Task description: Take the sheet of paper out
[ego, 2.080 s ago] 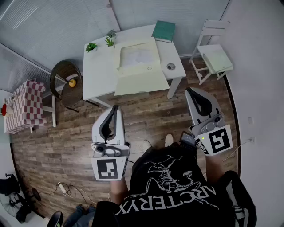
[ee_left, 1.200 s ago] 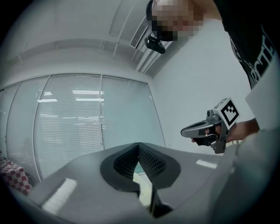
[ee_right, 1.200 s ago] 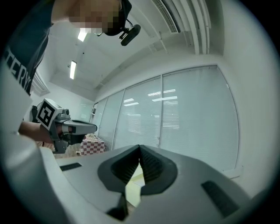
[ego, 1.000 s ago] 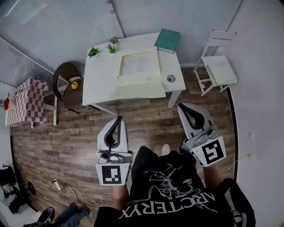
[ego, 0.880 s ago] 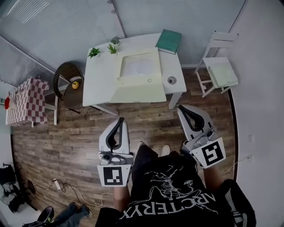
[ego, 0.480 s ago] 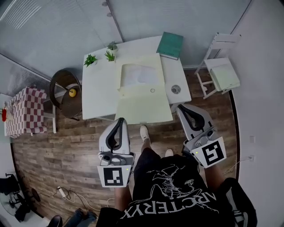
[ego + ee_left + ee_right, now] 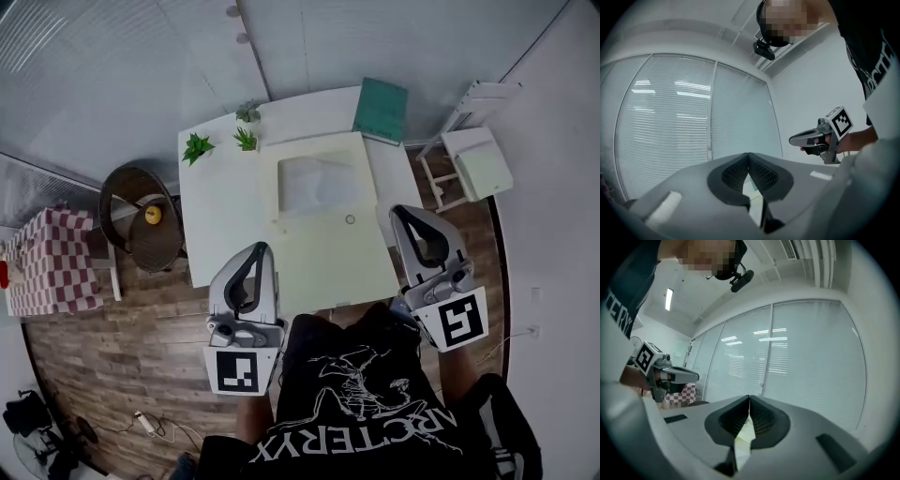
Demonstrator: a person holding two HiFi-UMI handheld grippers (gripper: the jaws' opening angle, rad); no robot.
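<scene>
1. The left gripper (image 7: 261,249) has its jaws pressed together with nothing between them; it touches nothing.
2. The right gripper (image 7: 403,215) is the same: jaws together, empty, held in the air.
3. Both point up toward the window blinds, level with the table's (image 7: 225,211) near edge.
4. One sheet of paper (image 7: 319,183) lies in the far half of an open pale folder (image 7: 333,258), whose near flap reaches the table's near edge.
5. Left of the folder the tabletop is bare.
6. Counted: one green book (image 7: 380,110) at the far right corner, two green plants (image 7: 197,147), one white chair (image 7: 478,155), one wicker chair (image 7: 139,220).
</scene>
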